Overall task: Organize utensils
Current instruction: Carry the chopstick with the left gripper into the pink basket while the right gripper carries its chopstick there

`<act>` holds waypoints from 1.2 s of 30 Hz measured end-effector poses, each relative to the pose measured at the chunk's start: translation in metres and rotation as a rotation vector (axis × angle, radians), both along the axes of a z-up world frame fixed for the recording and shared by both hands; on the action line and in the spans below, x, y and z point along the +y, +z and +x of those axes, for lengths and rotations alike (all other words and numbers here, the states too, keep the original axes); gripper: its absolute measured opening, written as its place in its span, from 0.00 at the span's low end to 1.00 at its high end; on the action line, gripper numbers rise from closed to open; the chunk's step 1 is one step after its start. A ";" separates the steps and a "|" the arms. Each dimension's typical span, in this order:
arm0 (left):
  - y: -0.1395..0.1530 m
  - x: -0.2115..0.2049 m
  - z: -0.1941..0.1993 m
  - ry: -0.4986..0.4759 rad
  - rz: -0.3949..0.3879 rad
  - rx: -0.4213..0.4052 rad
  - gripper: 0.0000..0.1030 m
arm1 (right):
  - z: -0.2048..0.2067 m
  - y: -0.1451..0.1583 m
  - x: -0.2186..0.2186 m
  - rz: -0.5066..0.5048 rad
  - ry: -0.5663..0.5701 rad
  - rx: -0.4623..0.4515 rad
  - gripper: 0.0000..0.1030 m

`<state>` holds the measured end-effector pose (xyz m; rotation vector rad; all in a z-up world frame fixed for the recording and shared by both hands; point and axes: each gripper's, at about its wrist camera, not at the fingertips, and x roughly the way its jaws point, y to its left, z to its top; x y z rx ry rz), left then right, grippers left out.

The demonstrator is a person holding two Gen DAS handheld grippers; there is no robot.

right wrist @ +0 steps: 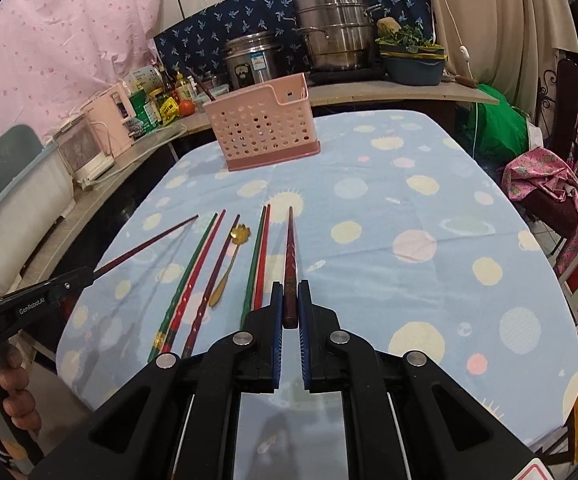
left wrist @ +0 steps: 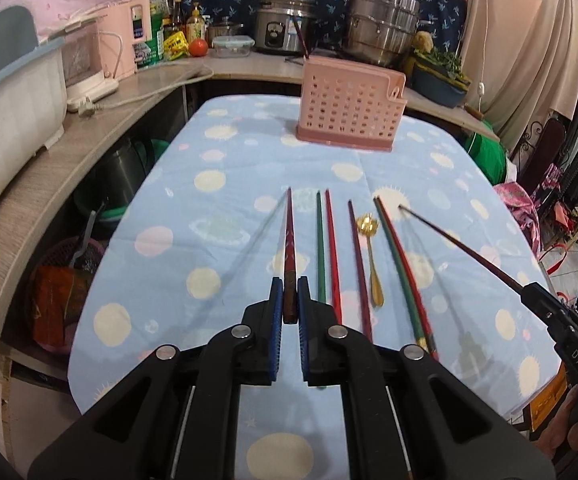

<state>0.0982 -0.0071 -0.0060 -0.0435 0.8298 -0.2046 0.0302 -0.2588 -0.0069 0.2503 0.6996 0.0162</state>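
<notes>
Here, both hand-held grippers carry a chopstick clear of the table: the left gripper [left wrist: 288, 304] is pinched on the butt of a dark red chopstick [left wrist: 289, 248], and the right gripper [right wrist: 290, 306] is clamped on a matching dark red one [right wrist: 290, 264], each tip pointing toward 12 o'clock. The pick-up looks done and the carry is in hand; the next move seems to call for bringing each stick over the pink perforated utensil basket [left wrist: 351, 110], tipping it upright and dropping it through the open top. The basket stands on the spotted blue tablecloth [left wrist: 217, 208] at 12 o'clock from the left gripper, well apart from it; a single dark utensil handle appears to rise at its far left corner, though whether it sits inside cannot be told. Left on the cloth, at about 1 o'clock from the left gripper, lie green and red chopsticks [left wrist: 327, 252] in pairs, another dark red one and a small gold spoon [left wrist: 371, 256]
</notes>
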 end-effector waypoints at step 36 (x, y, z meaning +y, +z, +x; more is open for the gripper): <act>0.222 -0.021 0.170 0.026 -0.174 -0.379 0.07 | 0.182 0.182 -0.055 0.075 -0.049 -0.388 0.07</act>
